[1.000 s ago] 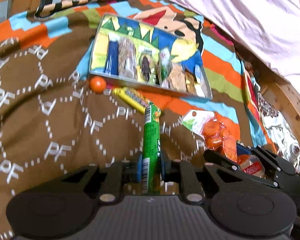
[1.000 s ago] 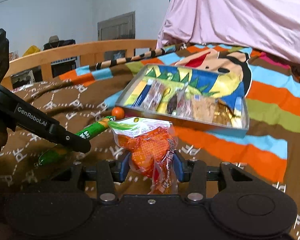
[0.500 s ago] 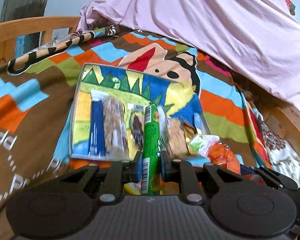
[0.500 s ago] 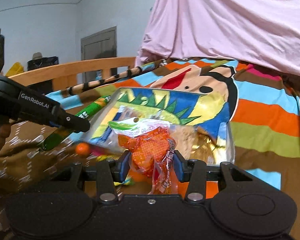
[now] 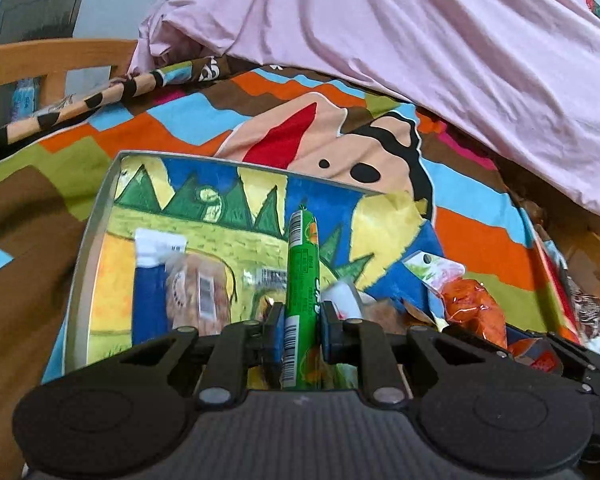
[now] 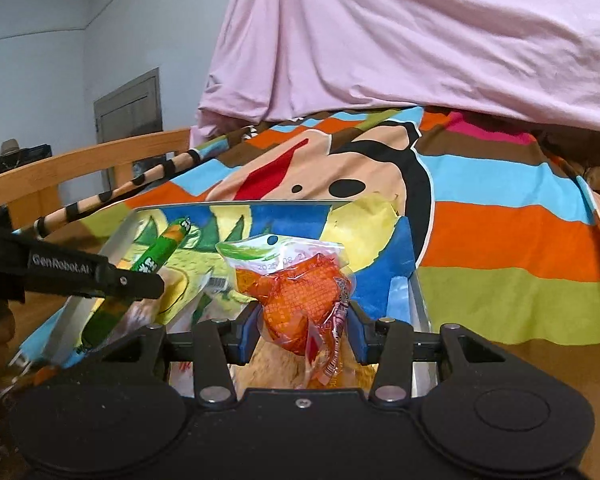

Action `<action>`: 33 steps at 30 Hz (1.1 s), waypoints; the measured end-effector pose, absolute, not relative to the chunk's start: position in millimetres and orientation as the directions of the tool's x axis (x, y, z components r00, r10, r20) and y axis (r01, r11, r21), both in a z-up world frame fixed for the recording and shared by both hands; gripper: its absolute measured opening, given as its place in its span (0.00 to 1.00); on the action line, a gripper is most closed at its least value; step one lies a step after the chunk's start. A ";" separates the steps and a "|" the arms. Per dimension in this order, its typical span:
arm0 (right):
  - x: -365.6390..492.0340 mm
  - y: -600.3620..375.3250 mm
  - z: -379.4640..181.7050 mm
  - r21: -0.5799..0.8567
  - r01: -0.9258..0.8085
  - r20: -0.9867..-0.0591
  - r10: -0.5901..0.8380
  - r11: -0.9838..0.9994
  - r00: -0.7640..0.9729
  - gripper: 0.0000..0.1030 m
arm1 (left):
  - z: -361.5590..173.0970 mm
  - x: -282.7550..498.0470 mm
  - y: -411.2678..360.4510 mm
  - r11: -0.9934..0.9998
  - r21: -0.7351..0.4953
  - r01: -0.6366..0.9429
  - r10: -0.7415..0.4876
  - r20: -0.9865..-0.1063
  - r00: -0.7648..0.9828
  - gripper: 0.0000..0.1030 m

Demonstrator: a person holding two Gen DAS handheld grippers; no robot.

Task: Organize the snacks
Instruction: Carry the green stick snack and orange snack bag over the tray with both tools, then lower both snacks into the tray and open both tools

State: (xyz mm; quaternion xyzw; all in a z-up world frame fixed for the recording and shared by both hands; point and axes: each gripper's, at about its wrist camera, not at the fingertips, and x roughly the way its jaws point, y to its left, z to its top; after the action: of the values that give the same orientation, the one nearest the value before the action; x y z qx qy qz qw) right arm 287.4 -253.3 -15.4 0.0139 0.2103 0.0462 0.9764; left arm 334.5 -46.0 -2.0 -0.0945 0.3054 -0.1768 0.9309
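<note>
On the left, a shallow metal tray (image 5: 85,248) with a bright cartoon lining lies on a striped, many-coloured blanket (image 5: 480,236). Along its left part sit a blue-and-white wrapped bar (image 5: 150,280) and, just beside it, a clear pack of brownish snack (image 5: 198,292). Over the tray's middle the left gripper (image 5: 300,330) has its jaws drawn narrow and clamped on a green stick snack (image 5: 302,276), which points away over the lining. Further right, the right gripper (image 6: 303,330) stands partly closed, its 2 pads pressing an orange snack in a clear packet (image 6: 300,292), held above the tray's right part. A pink sheet (image 5: 420,40) hangs behind the blanket.
</note>
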 end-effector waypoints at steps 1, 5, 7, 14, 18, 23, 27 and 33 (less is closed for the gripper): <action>293.7 -251.8 -16.8 0.045 -0.085 -0.412 0.096 0.995 0.906 0.45 | -3.9 337.7 -47.9 0.923 -0.272 0.272 -0.380 -0.533 0.756 0.18; 314.9 -244.8 -18.7 0.047 -0.084 -0.419 0.096 0.995 0.903 0.45 | -12.9 350.4 -52.5 0.932 -0.256 0.257 -0.359 -0.550 0.754 0.18; 324.5 -241.7 -19.4 0.044 -0.088 -0.425 0.098 0.995 0.900 0.45 | -17.3 355.1 -53.9 0.937 -0.248 0.246 -0.346 -0.565 0.749 0.18; 349.9 -236.6 -24.8 0.072 -0.096 -0.476 0.119 0.993 0.871 0.45 | -29.2 363.4 -54.8 0.943 -0.239 0.231 -0.330 -0.597 0.731 0.18; 355.8 -235.6 -29.4 0.068 -0.089 -0.495 0.111 0.994 0.862 0.46 | -33.1 366.0 -55.1 0.944 -0.241 0.224 -0.327 -0.609 0.722 0.18; 362.6 -234.7 -34.3 0.057 -0.074 -0.512 0.092 0.996 0.854 0.46 | -36.1 366.9 -57.2 0.947 -0.237 0.218 -0.320 -0.619 0.718 0.18; 364.5 -234.3 -35.2 0.065 -0.067 -0.520 0.091 0.996 0.849 0.49 | -35.4 366.5 -58.1 0.943 -0.250 0.220 -0.330 -0.616 0.716 0.19; 362.1 -235.6 -30.3 0.052 -0.065 -0.504 0.083 0.997 0.860 0.57 | -32.0 363.9 -57.5 0.939 -0.269 0.213 -0.338 -0.607 0.719 0.23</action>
State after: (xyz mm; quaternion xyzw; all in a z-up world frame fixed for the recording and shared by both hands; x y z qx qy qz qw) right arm 362.1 -235.6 -30.3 0.0167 0.2618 0.0383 0.9642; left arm 363.9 -57.5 -32.0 -0.0903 0.3437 -0.1492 0.9227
